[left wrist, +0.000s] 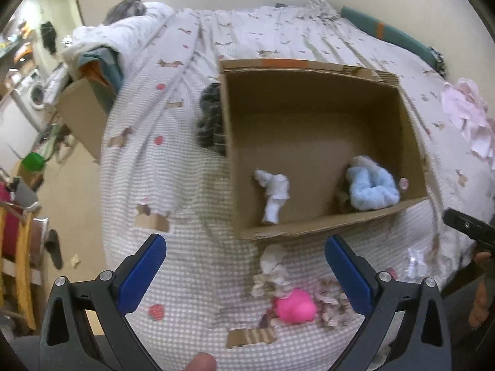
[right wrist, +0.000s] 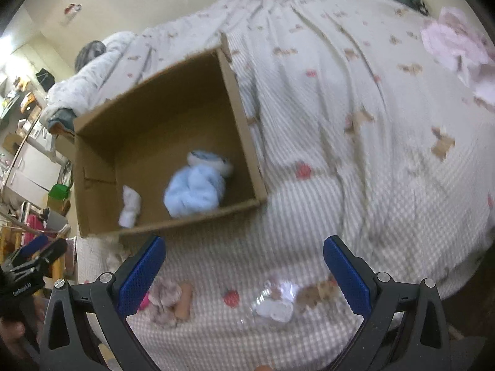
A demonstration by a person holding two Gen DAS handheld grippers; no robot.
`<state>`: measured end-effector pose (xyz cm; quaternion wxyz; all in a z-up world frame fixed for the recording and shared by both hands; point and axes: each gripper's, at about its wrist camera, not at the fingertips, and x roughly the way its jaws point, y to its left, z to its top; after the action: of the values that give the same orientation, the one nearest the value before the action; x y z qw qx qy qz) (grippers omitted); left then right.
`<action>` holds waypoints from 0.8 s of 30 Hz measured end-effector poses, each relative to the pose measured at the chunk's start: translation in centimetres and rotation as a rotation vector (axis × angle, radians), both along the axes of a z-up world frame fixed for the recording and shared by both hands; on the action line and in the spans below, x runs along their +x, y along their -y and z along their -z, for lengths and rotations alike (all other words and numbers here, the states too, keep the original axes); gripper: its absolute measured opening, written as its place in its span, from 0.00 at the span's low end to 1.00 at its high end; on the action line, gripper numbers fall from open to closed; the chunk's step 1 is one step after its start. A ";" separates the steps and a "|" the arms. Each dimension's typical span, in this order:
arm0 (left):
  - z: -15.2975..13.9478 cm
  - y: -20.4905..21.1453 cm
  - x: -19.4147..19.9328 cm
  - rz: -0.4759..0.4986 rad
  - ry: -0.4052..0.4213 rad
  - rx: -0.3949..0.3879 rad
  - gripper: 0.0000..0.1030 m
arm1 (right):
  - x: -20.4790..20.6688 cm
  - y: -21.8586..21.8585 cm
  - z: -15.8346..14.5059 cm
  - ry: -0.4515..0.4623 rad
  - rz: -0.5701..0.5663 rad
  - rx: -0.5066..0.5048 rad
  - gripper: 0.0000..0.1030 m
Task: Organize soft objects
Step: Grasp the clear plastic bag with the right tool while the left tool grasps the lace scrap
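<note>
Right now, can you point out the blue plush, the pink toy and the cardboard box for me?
blue plush (left wrist: 371, 188), left wrist view, on its fluffy middle.
pink toy (left wrist: 294, 306), left wrist view, on its rounded top.
cardboard box (left wrist: 309, 222), left wrist view, on the near wall's rim.

Only one piece of lettering shows: small white print on the black body of the left gripper (right wrist: 29, 266), seen at the lower left edge of the right wrist view. It seems to begin "Gen", but blur keeps the rest from being read.
</note>
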<state>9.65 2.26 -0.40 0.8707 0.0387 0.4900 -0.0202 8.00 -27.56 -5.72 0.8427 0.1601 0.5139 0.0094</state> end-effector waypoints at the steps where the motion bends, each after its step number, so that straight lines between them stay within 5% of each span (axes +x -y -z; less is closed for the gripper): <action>1: 0.1 -0.4 -0.2 -0.028 0.008 0.023 0.99 | -0.2 0.2 0.4 -0.016 0.002 0.008 1.00; 9: 1.5 -1.9 -0.5 -0.098 -0.053 0.046 0.99 | -1.3 0.8 2.3 -0.093 -0.019 0.069 1.00; 21: 4.0 -3.0 -0.7 -0.145 -0.191 -0.136 0.96 | -0.1 0.6 6.3 -0.279 0.018 0.107 1.00; 24: 4.7 -3.2 -0.4 -0.168 -0.220 -0.159 0.96 | 0.4 -1.1 7.3 -0.327 -0.023 0.032 1.00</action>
<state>9.26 5.51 -5.07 0.8107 -0.0739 0.5807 0.0100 8.36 -26.46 -13.04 0.7452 0.1667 0.6457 0.0012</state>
